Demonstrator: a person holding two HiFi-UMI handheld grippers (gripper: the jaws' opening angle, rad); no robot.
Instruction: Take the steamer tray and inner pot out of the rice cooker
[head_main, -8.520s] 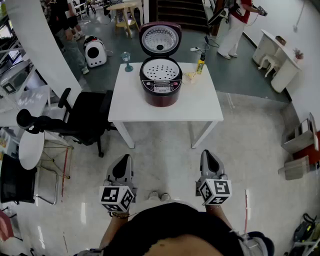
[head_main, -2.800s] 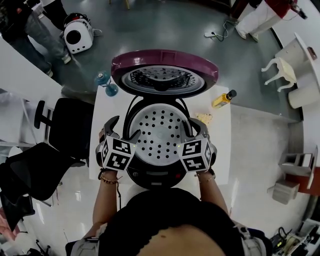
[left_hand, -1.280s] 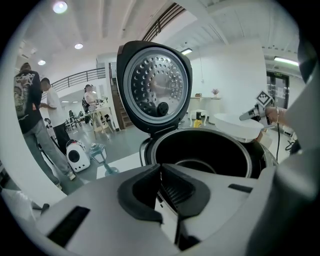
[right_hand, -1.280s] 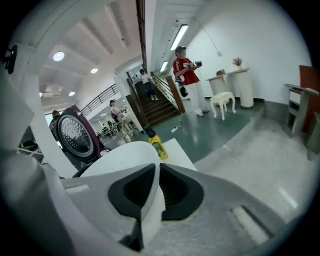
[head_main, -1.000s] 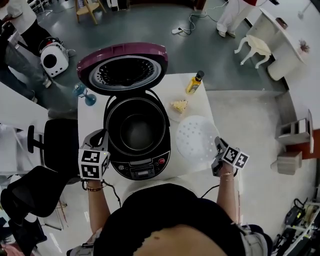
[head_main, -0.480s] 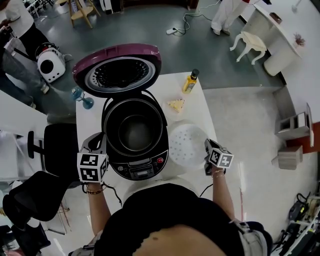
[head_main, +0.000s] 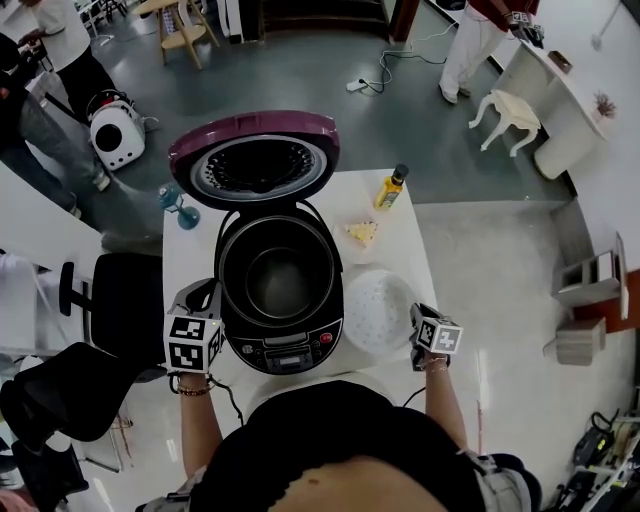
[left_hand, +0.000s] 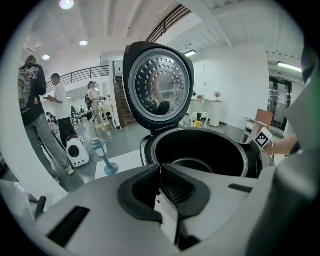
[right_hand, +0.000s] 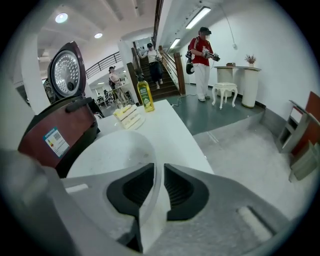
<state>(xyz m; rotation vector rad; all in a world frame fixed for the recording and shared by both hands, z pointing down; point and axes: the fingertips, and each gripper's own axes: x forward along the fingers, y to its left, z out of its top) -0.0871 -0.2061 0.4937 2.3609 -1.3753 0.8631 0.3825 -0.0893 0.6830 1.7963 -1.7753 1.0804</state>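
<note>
Right gripper (head_main: 416, 318) pinches the rim of the white, perforated steamer tray (head_main: 378, 310), which lies on the white bench (head_main: 400, 240) just beside the rice cooker (head_main: 283, 348); its jaws have just been opening slightly. Left gripper (head_main: 203, 295) is clenched, empty, at the cooker's left side. Its own view shows the dark round inner pot (left_hand: 200, 152) sitting in the cooker, under the raised lid (left_hand: 159, 90). The right gripper view shows the thin tray rim between ribbed pads.

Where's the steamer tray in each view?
Head view: steamer tray on the table, right of the cooker.
Left gripper view: not in it.
Right gripper view: lower centre, beside the cooker.
Shared landmark: the cooker's open lid.
</note>
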